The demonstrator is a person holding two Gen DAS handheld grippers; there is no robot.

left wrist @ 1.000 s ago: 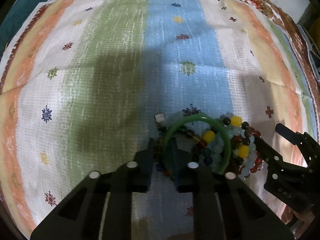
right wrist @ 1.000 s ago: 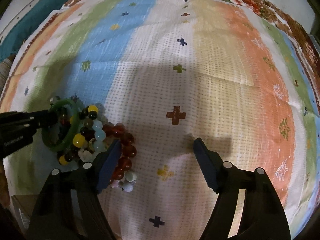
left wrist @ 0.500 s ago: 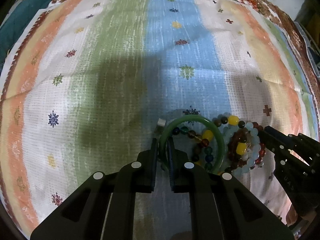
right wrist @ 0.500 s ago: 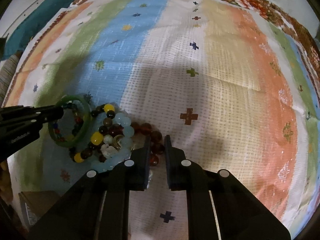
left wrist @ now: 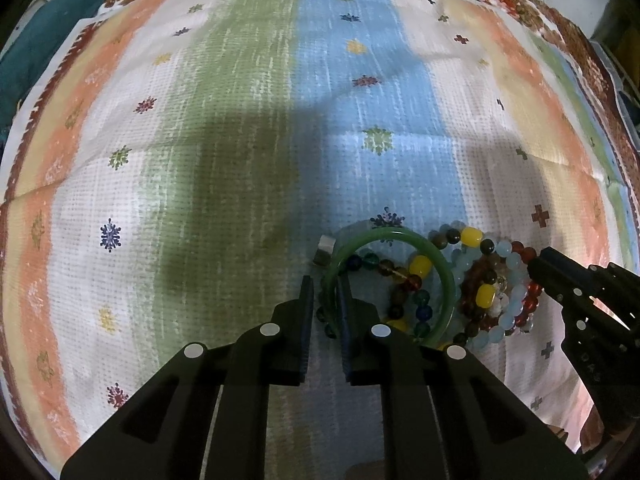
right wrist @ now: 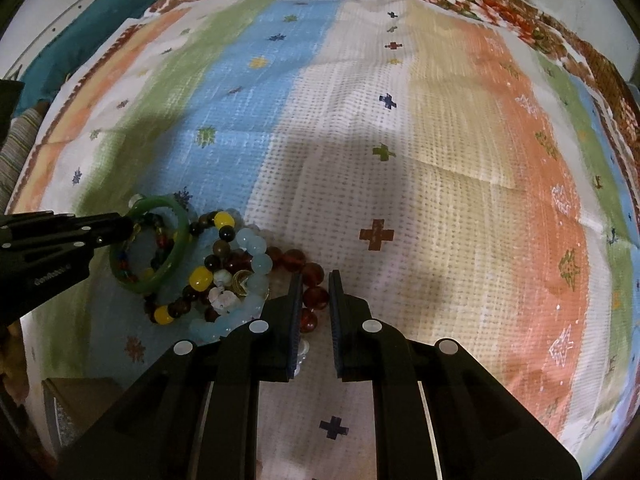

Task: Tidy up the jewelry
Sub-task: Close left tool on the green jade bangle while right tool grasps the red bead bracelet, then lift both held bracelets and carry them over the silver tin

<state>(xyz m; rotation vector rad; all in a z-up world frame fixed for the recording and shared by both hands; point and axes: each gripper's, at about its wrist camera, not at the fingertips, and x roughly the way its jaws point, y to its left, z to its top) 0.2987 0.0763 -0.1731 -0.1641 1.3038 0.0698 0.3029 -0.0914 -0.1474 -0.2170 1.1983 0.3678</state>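
On striped cloth [left wrist: 240, 160] | left gripper [left wrist: 325, 292] clamps green bangle [left wrist: 444, 276] | right gripper [right wrist: 314, 292] pinches red beads [right wrist: 310, 274]

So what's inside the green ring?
Inside the green bangle lie dark, yellow and blue beads of a beaded bracelet. The left hand-held gripper hides the part near its rim.

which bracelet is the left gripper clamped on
The solid green bangle: the left gripper pinches its rim. It is one smooth ring; the other bracelets are strung beads.
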